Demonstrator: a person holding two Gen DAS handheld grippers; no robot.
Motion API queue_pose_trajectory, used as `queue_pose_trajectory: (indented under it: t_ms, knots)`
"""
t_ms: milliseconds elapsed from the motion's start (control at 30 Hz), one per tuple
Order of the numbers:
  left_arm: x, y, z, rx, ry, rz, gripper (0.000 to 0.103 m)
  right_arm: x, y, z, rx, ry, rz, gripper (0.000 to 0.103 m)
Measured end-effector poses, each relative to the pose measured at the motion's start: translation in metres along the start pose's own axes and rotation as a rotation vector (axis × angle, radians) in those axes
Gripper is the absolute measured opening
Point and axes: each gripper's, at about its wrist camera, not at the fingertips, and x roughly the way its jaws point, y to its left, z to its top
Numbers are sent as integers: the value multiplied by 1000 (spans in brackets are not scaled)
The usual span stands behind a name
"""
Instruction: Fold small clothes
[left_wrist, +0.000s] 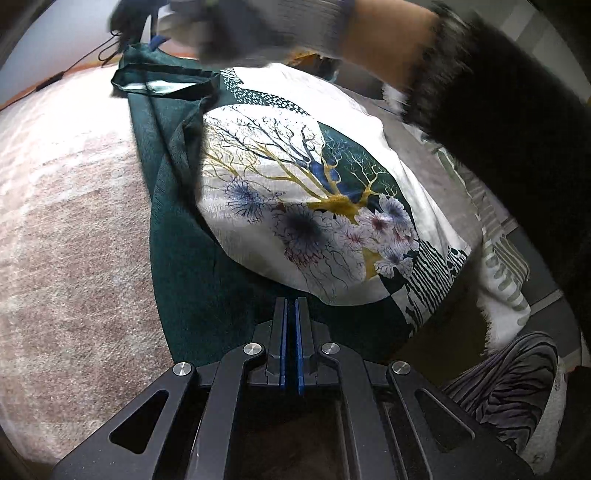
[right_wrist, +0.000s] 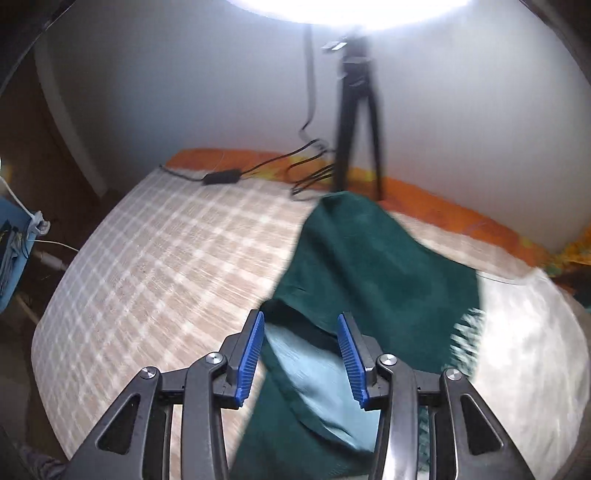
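Left claw (left_wrist: 291, 306) is pressed together on the hem of the green printed garment (left_wrist: 295, 192) spread on the bed (left_wrist: 74, 221) ahead of it, while right claw (right_wrist: 301, 354) stands spread above that garment's far green edge.

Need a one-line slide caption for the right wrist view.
Right gripper open above the dark green garment spread on the checked bed cover, tripod behind.

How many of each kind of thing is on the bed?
Green printed garment: 1
Other clothes, striped grey and white with green lettering: 2
Tripod: 1
Black cable with adapter: 1
Total: 5
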Motion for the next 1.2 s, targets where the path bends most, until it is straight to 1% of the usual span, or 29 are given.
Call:
queue_pose_trajectory:
  t_ms: [67, 133, 200, 233, 300, 333, 367, 400, 433, 467, 567, 700, 833, 967, 1033, 1100, 1167, 1200]
  knots:
    - [1, 2, 0, -4, 4, 0, 2, 21, 6, 7, 22, 36, 6, 48]
    - [0, 6, 0, -15, 8, 0, 2, 37, 10, 10, 37, 67, -12, 51]
    - [0, 10, 1, -31, 11, -4, 2, 51, 16, 13, 36, 94, -31, 52]
    - [-1, 11, 1, -36, 11, -6, 2, 55, 17, 14, 30, 103, -47, 52]
    - [-2, 11, 2, -34, 8, -7, 2, 66, 17, 16, 18, 132, -106, 50]
    - [-3, 11, 1, -30, 7, -7, 2, 69, 15, 15, 20, 141, -117, 38]
    - [-3, 10, 1, -26, 6, -7, 2, 70, 12, 15, 26, 150, -124, 22]
    - [-4, 9, 0, -19, 6, -5, 2, 69, 6, 16, 40, 152, -125, 18]
    - [-4, 9, 0, -17, 7, -8, 2, 66, 3, 16, 45, 142, -124, 8]
    - [-5, 8, -1, -17, 8, -12, 2, 60, -1, 16, 45, 127, -119, 3]
    - [-7, 6, -3, -15, 5, -32, 2, 34, -13, 21, 44, 77, -81, 2]
    - [-11, -2, -4, 14, -1, -46, 2, -15, -52, 28, 89, -4, -54, 2]
    - [-12, -7, -5, 26, -6, -64, 2, -38, -98, 27, 157, -39, -87, 2]
    - [-7, -8, -5, 3, 9, -98, 2, -37, -139, 19, 242, -50, -124, 2]
    - [-8, -8, -3, -9, 6, -109, 2, -30, -157, 12, 267, -28, -158, 2]
    - [-15, -8, -2, 11, -20, -83, 2, -23, -164, 7, 268, -18, -182, 2]
    - [-26, -3, -2, 13, -55, -30, 3, -18, -169, 3, 282, -20, -166, 2]
    - [-30, 3, -2, 0, -69, -4, 7, -15, -168, 2, 285, -20, -158, 2]
